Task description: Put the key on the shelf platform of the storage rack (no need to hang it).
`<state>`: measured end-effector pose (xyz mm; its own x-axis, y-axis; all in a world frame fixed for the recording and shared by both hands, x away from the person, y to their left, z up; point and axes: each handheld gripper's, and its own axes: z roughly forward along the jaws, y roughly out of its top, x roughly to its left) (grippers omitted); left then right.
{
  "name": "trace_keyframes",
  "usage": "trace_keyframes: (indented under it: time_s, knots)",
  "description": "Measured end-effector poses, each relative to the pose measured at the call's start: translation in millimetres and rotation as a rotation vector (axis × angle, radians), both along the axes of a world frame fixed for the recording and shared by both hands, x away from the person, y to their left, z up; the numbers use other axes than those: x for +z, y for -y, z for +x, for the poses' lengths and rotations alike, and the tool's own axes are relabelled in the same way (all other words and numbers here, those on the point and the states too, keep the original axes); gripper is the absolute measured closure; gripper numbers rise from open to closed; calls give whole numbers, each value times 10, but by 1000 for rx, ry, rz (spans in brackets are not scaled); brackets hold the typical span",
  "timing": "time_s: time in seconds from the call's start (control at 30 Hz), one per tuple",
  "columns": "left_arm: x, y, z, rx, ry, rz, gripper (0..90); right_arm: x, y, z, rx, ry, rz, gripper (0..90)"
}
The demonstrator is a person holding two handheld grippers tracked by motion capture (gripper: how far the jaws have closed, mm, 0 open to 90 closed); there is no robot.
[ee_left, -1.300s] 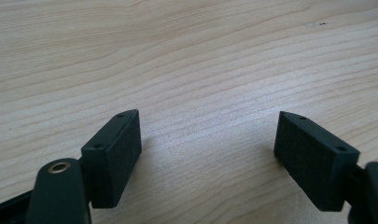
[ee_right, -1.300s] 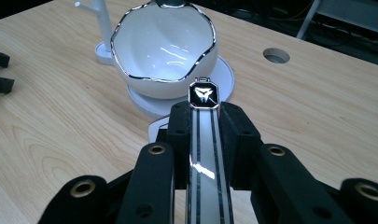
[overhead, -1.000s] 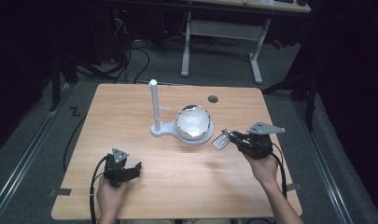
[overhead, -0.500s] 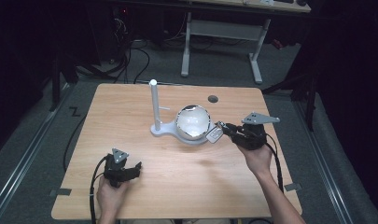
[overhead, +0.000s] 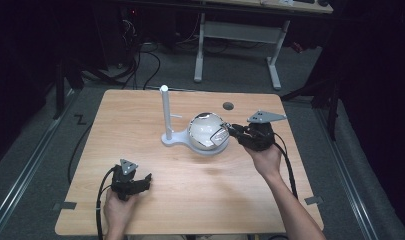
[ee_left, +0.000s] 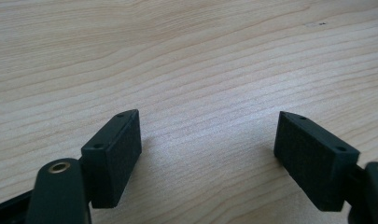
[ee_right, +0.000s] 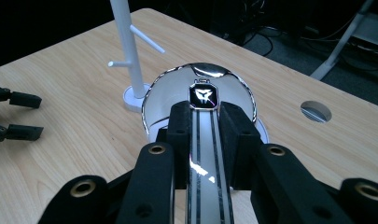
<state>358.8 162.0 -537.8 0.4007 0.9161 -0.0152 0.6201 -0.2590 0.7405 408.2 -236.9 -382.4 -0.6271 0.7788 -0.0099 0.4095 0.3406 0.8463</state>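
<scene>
Right tongs clenching a slim silver strip, long axis running toward 12 o'clock, tip hovering over the shiny bowl beside the white stand. Left tongs gaping, released, resting on the desk at 7 o'clock, well apart.

The left claw rests low at near left, jaws wide apart; the right claw reaches far right, jaws clamped together.

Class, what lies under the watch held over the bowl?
The shiny bowl sits under the watch, which the right tool grips by its strap. The bowl's inside is partly covered by the strap.
</scene>
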Motion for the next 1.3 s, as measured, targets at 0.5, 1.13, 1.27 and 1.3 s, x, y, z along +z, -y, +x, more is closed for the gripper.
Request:
trace_keyframes:
  time_s: [0.5,1.13,1.27,1.3]
  knots:
    - [1,-2,0,-1,-2,-2,234,-24,-209,217,-11,-12,-20,754]
    - [0,-3,-1,-1,-1,-2,236,-252,-398,444,-6,-64,-51,754]
    - [0,-3,0,-1,-1,-2,236,-277,-405,469,-7,-69,-52,754]
    - [0,-3,0,-1,-1,-2,236,-297,-415,489,-9,-73,-60,754]
